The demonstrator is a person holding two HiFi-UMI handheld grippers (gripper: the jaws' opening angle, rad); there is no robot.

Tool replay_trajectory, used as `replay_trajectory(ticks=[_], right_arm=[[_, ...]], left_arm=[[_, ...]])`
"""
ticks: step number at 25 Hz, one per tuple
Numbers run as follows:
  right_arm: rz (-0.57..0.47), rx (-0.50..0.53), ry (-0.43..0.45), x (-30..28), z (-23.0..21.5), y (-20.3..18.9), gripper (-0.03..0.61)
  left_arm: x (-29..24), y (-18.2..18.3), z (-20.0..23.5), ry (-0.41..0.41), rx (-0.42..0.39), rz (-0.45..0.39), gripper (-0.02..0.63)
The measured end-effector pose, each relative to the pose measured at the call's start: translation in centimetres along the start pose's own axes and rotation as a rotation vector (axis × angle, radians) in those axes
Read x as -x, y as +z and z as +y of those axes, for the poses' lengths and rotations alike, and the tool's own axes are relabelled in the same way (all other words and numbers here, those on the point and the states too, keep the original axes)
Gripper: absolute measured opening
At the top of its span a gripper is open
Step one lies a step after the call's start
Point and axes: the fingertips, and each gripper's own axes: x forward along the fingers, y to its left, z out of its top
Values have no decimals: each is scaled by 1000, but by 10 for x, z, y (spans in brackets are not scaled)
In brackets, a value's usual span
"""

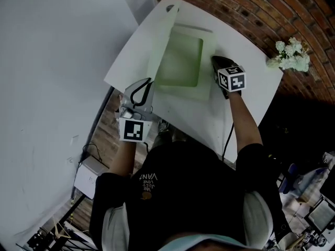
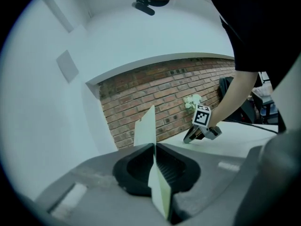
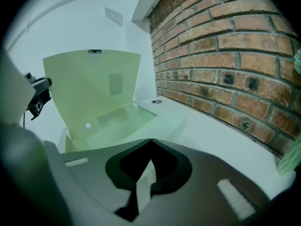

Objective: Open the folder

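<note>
A pale green see-through folder (image 1: 184, 61) lies on the white table (image 1: 246, 109). Its front cover (image 1: 159, 48) stands lifted on the left side. My left gripper (image 1: 147, 83) is shut on that cover's edge, and the left gripper view shows the thin sheet (image 2: 151, 126) edge-on between the closed jaws of my left gripper (image 2: 154, 146). At the folder's right edge my right gripper (image 1: 215, 66) is shut on the lower sheet. In the right gripper view the raised cover (image 3: 89, 81) leans over the flat lower sheet (image 3: 123, 119), whose corner is pinched in my right gripper (image 3: 149, 141).
A brick wall (image 1: 246, 9) runs behind the table, with white flowers (image 1: 291, 55) at its right corner. A small round hole (image 1: 171, 8) sits in the tabletop's far corner. Below the left table edge are a white box (image 1: 89, 178) and cables on the wood floor.
</note>
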Motion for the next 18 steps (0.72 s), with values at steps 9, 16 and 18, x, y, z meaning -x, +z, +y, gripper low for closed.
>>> replay_trajectory(ticks=[9,16,18], right_arm=[[25,2,-21,-1,0,-1,0],[34,2,-34,-1,1,0,0],[34,2,-37,-1,1,0,0]], left_arm=[[20,-24,35,100,119,42,13],[30,-39,56,152,133,63,14],[33,-43,62,171,154,68,15]])
